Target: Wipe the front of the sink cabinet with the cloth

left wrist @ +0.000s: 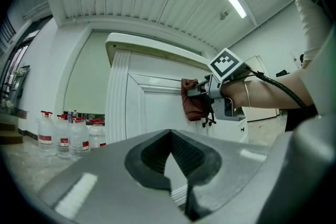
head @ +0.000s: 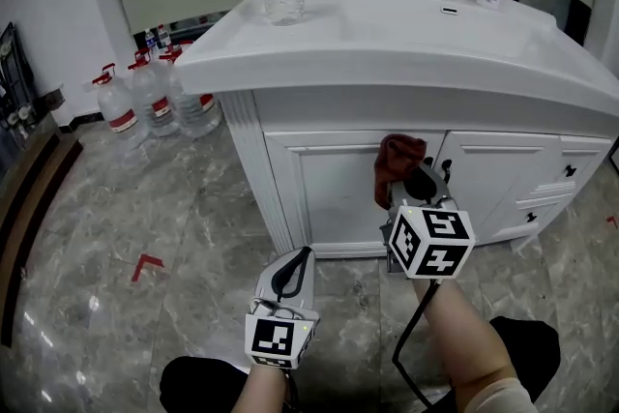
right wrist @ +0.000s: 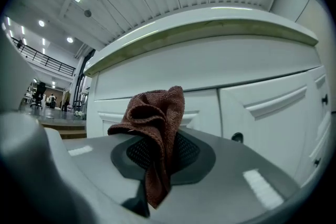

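While the cabinet [head: 329,198] fills the view ahead, right gripper [head: 416,181] is up at its left door and left gripper [head: 290,268] hangs low, jaws pressed together, empty. Right jaws pinch the cloth [head: 397,160], bunched at the door's top edge.

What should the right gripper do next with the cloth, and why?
Probably press the cloth against the door and sweep it downward. The right gripper is shut on the cloth and holds it by the door's upper edge. Whether it touches the door cannot be told, and most of the door lies below it.
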Demonstrator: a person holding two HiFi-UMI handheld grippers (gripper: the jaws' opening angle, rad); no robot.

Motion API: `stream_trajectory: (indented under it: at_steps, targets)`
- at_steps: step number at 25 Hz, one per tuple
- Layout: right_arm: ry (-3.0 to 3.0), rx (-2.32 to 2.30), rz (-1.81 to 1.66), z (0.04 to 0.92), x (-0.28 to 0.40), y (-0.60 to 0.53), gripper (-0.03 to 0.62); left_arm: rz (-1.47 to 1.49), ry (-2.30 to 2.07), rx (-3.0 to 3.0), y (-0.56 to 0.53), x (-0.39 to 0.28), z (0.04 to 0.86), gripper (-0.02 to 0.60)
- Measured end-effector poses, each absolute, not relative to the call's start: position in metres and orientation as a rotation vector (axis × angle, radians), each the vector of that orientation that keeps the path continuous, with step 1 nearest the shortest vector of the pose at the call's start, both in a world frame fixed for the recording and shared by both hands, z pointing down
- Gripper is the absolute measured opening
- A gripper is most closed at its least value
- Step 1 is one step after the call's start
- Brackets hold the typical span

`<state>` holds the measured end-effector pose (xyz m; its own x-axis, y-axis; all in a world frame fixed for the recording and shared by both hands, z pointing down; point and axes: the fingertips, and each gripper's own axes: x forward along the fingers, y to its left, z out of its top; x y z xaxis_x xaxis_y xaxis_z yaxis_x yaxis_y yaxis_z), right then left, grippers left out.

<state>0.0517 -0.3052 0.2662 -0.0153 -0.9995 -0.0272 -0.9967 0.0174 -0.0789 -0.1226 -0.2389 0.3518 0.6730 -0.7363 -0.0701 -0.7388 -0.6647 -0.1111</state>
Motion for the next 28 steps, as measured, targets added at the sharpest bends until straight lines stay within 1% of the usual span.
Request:
stream_trajectory:
  at_steps: [4, 8, 12, 16, 19, 21, 24, 28]
  targets:
    - [2.147, -2.213, -0.061, 0.267, 0.085, -0.295, 0.081, 0.072, 1.239, -2.748, -0.237, -0.117, 0.346, 0.000]
    - [2.176, -2.216, -0.025, 0.268, 0.082, -0.285, 0.081, 0.120, 1.242, -2.749, -0.237, -0.113, 0.338, 0.000]
    - [2.272, -2.163, 0.003, 0.281, 0.045, -0.284, 0.081, 0.094, 1.253, -2.750, -0.239, -0.117, 0.349, 0.000]
    - [2.358, -2.063, -0.010, 0.294, -0.008, -0.298, 0.081, 0.112, 1.251, -2.746, -0.240, -0.125, 0.347, 0.000]
    - [2.423, -1.975, -0.064, 0.308, -0.049, -0.309, 0.081, 0.098, 1.301, -2.721, -0.243, -0.142, 0.346, 0.000]
    - [2.450, -1.931, -0.076, 0.312, -0.071, -0.317, 0.081, 0.142, 1.358, -2.724, -0.249, -0.157, 0.340, 0.000]
    - [2.486, -1.875, -0.085, 0.317, -0.096, -0.328, 0.081, 0.191, 1.404, -2.729, -0.255, -0.171, 0.336, 0.000]
    - [2.496, -1.843, -0.113, 0.321, -0.114, -0.337, 0.081, 0.138, 1.408, -2.705, -0.258, -0.177, 0.344, 0.000]
